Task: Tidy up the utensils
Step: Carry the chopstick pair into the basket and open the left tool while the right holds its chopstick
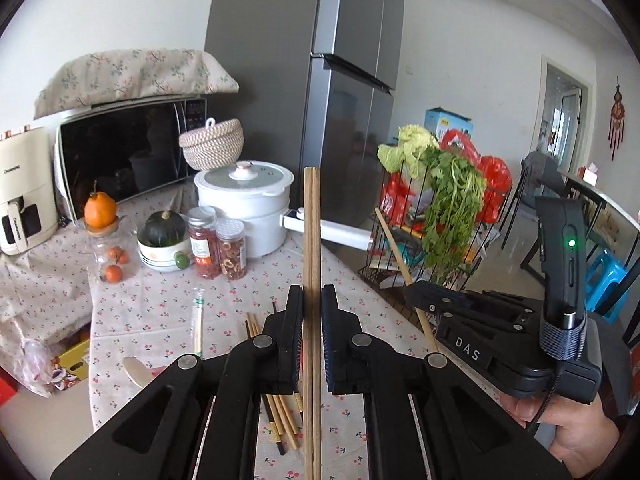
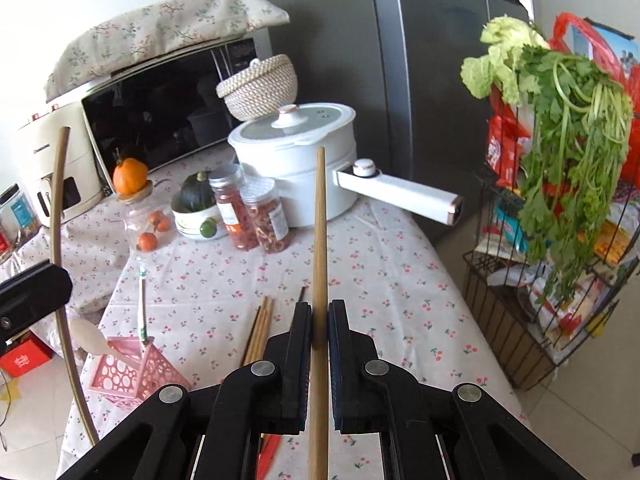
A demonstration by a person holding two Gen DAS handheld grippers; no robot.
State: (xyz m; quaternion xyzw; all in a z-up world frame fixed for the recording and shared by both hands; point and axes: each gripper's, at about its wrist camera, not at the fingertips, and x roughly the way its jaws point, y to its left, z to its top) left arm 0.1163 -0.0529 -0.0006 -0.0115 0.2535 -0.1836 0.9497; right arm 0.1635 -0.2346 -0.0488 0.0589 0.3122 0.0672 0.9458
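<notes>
My left gripper (image 1: 312, 300) is shut on a pair of long wooden chopsticks (image 1: 311, 232), held upright above the table. My right gripper (image 2: 319, 316) is shut on a single wooden chopstick (image 2: 320, 216); it also shows at the right of the left wrist view (image 1: 472, 320). Several loose chopsticks (image 2: 260, 332) lie on the cherry-print tablecloth (image 2: 380, 280). A pink perforated utensil holder (image 2: 132, 372) stands at the table's near left edge with a pale spoon (image 2: 90, 336) and a wrapped utensil (image 2: 142, 304) in it.
A white pot with a long handle (image 2: 304, 168), two jars (image 2: 256, 212), a bowl with a squash (image 2: 196, 208), an orange on a glass jar (image 2: 130, 176) and a microwave (image 2: 160, 112) fill the table's far side. A wire basket of greens (image 2: 560, 240) stands to the right by the fridge.
</notes>
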